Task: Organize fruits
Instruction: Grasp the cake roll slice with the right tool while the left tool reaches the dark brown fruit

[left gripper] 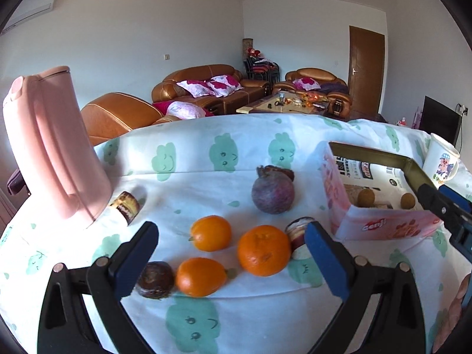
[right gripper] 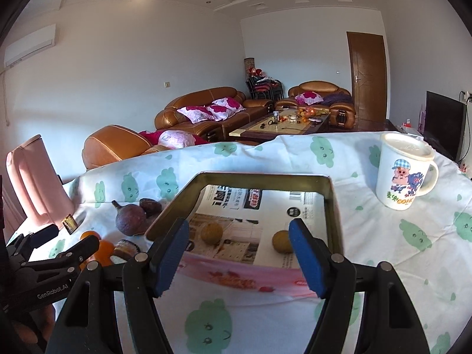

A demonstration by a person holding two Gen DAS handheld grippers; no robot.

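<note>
Three oranges lie on the cloth in the left wrist view: one at the middle point(left gripper: 210, 233), one to the right point(left gripper: 263, 250), one nearest point(left gripper: 200, 277). A purple round fruit point(left gripper: 273, 191) lies behind them and a dark brown fruit point(left gripper: 155, 280) by the left finger. My left gripper point(left gripper: 233, 261) is open, just above and around the near oranges. A pink box point(right gripper: 265, 280) holds two brownish fruits point(right gripper: 211, 233) point(right gripper: 282, 242). My right gripper point(right gripper: 239, 256) is open and empty over the box's near wall.
A pink kettle point(left gripper: 53, 147) stands at the left. A white cartoon mug point(right gripper: 404, 174) stands right of the box. Small wrapped cakes point(left gripper: 127, 205) point(left gripper: 299, 234) lie among the fruit. The table's far edge drops off toward sofas.
</note>
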